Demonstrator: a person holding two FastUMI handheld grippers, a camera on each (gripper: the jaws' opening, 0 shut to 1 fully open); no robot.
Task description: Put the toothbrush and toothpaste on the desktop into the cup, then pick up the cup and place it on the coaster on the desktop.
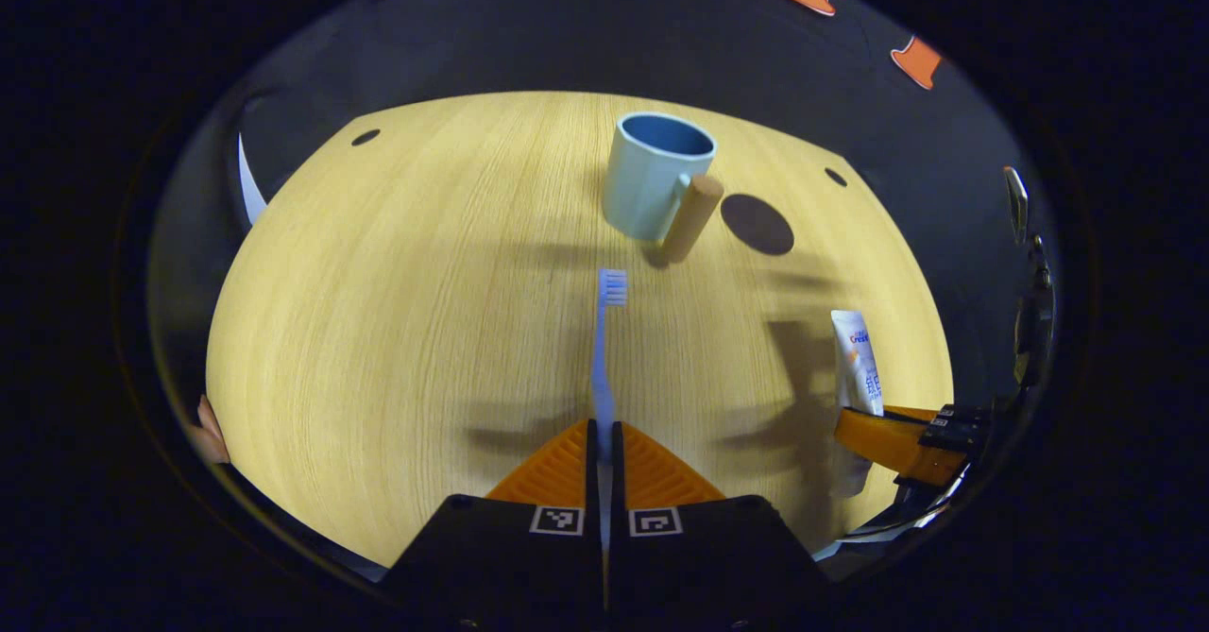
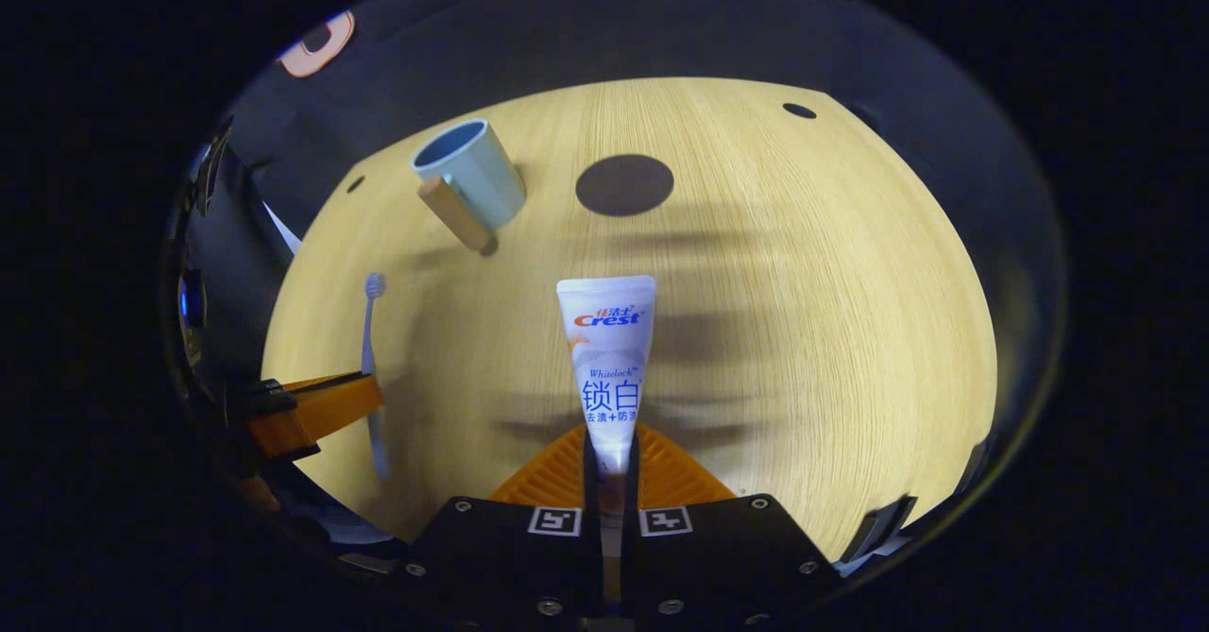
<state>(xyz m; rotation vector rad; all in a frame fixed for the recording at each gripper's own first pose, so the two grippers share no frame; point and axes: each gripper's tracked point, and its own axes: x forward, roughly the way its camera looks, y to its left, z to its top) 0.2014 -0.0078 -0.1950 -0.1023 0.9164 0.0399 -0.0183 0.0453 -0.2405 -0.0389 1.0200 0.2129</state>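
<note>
In the left gripper view my left gripper (image 1: 604, 434) is shut on the handle of a blue toothbrush (image 1: 604, 349), whose bristled head points toward a pale blue cup (image 1: 652, 174) with a wooden handle farther along the table. A dark round coaster (image 1: 757, 224) lies just right of the cup. In the right gripper view my right gripper (image 2: 609, 452) is shut on the lower end of a white toothpaste tube (image 2: 606, 349), which stands up between the fingers. The cup (image 2: 469, 176), the coaster (image 2: 624, 184) and the left gripper (image 2: 316, 410) with the toothbrush (image 2: 371, 330) sit beyond and to the left.
The light wooden table (image 1: 397, 330) has small dark holes near its far corners (image 1: 366, 137). The right gripper (image 1: 897, 438) holding the toothpaste (image 1: 859, 358) shows at the right edge. A hand (image 1: 210, 429) shows at the left edge.
</note>
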